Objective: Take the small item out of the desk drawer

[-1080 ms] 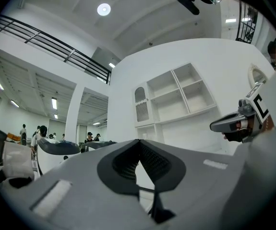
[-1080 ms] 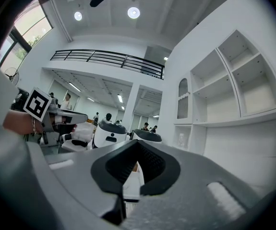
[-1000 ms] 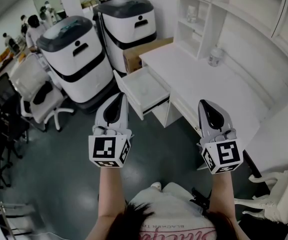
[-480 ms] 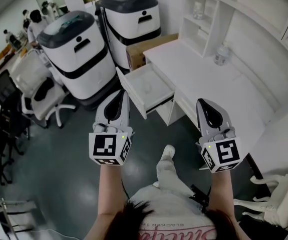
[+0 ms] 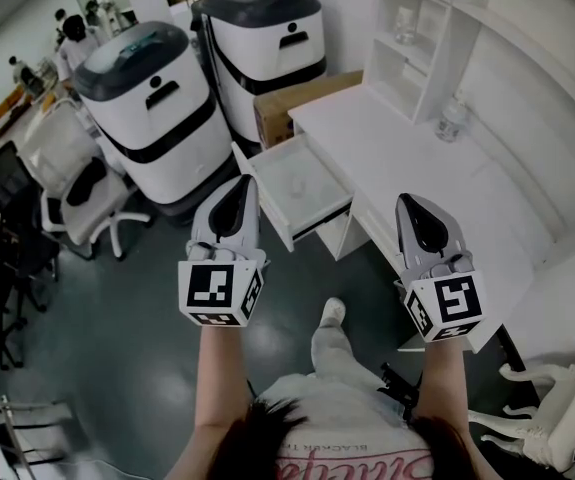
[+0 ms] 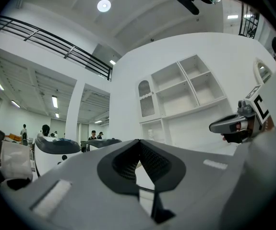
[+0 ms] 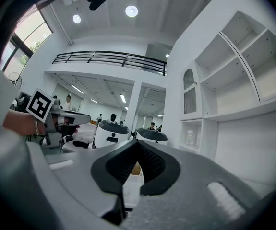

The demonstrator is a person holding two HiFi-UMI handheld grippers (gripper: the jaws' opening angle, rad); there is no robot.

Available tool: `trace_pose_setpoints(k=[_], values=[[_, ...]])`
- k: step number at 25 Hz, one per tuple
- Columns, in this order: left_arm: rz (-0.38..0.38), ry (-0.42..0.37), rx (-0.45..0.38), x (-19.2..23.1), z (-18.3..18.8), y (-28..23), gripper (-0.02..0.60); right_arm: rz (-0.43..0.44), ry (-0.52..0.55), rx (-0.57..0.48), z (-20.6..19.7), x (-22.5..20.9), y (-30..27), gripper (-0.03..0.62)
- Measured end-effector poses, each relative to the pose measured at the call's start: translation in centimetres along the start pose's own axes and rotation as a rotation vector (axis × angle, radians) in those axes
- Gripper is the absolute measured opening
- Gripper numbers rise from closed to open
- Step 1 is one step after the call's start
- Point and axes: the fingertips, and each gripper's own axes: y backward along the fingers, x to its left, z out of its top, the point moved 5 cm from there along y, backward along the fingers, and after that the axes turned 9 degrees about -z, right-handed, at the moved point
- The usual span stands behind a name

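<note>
Head view: desk drawer (image 5: 263, 194) stands open; left gripper (image 5: 237, 190) and right gripper (image 5: 414, 206) short of it, jaws together, empty. Remaining: reach in, grasp small item (not discernible), lift out.

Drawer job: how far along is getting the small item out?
Done: the drawer stands open. In hand: nothing; the left gripper and right gripper are both shut and empty, neither inside the drawer. Left: reach in, grip the small pale item faintly visible inside, lift it out.
</note>
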Motion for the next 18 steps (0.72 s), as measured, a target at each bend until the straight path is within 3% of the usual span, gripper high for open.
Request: trace_pose_setpoints(k=[18], values=[[0.060,-0.023,0.046,5.8,-1.5,-13.0,0.012,0.036,-0.041,0.000,-2.0,-7.0,-14.1,0.002]])
